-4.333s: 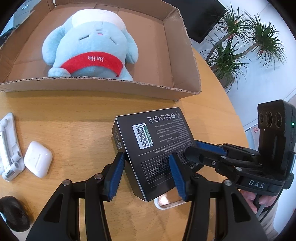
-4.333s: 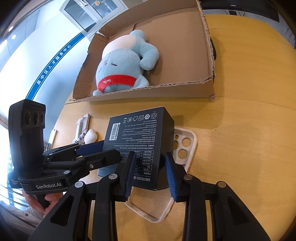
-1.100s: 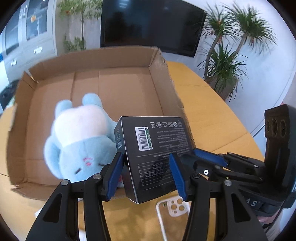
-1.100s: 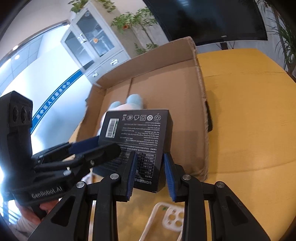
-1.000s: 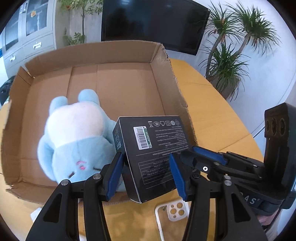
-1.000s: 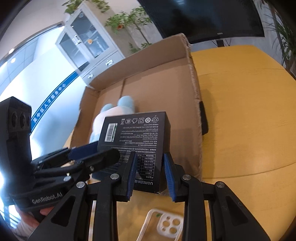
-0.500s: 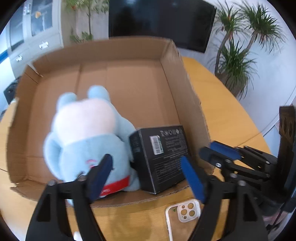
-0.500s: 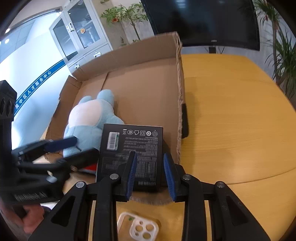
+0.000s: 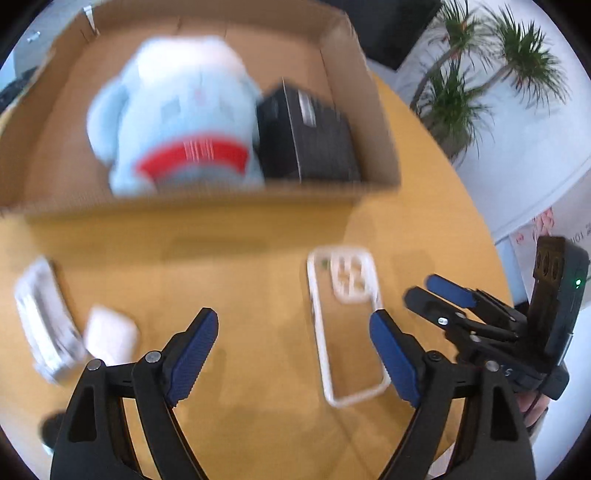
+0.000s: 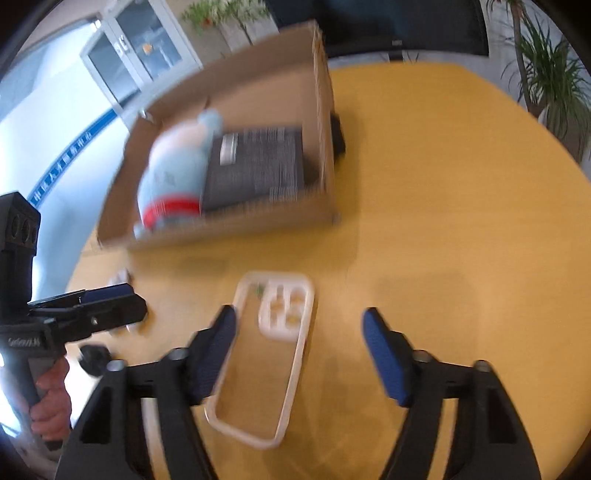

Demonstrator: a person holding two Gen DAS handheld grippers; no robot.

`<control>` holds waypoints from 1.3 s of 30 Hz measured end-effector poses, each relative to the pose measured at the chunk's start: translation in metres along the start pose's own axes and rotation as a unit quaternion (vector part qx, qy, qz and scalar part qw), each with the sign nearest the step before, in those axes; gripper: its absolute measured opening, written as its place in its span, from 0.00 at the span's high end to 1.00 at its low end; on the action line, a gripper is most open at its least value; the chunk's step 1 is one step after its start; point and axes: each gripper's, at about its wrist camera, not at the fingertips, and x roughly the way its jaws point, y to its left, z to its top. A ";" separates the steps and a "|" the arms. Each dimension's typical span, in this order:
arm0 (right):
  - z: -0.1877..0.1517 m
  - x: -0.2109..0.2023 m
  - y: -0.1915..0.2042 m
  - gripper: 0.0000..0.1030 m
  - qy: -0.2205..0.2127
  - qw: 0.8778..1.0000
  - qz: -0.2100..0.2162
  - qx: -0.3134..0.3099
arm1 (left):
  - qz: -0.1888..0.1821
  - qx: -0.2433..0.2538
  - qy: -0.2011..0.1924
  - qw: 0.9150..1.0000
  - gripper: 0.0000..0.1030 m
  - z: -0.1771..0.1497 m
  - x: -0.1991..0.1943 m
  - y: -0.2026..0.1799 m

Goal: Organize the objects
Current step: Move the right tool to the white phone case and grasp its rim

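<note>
A yellow wooden table [image 9: 236,258] is filling both views, with potted palms [image 9: 480,66] standing by a pale wall beyond it and a dark screen [image 10: 399,22] and a glass-doored cabinet [image 10: 136,55] showing at the back in the right wrist view. An open cardboard box [image 9: 207,206] is sitting on the table, and the black carton [image 9: 314,140], the piece being tidied, is lying inside it in the near right corner, pressed against a blue plush toy [image 9: 173,122] with a red band. The left gripper [image 9: 291,354] is pointing steeply down at the tabletop in front of the box, its blue-padded jaws having just been opening and now standing wide apart with nothing between them but bare wood and the edge of a clear phone case [image 9: 345,328] lying flat below. The right gripper [image 10: 301,354] is tilting down in the same way, its jaws having also just been spreading, released from the carton and gaping over the same phone case [image 10: 266,362] without touching it. A hand [image 10: 51,402] is gripping the left tool's handle at the edge of the right wrist view. A white earbud case [image 9: 110,336] and a blurred white object [image 9: 44,325] are lying to the left on the table, well apart from both grippers.
</note>
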 end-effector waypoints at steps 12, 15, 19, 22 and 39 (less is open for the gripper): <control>-0.031 0.025 0.006 0.94 0.017 0.999 -0.049 -0.006 | 0.010 0.040 -0.002 0.999 0.21 -0.037 0.020 -0.008; -0.036 0.024 0.005 0.96 0.016 0.999 -0.037 0.012 | 0.013 0.051 0.004 0.999 0.24 -0.039 0.021 -0.012; -0.044 0.018 0.006 0.96 0.012 0.999 -0.026 0.020 | 0.017 0.070 0.006 0.997 0.24 -0.044 0.025 -0.020; -0.051 0.013 0.004 0.96 0.006 0.999 -0.025 0.034 | 0.022 0.074 0.013 0.997 0.29 -0.049 0.029 -0.021; -0.063 0.006 0.008 0.95 -0.016 0.999 -0.029 0.042 | 0.046 0.105 0.041 0.993 0.89 -0.056 0.033 -0.042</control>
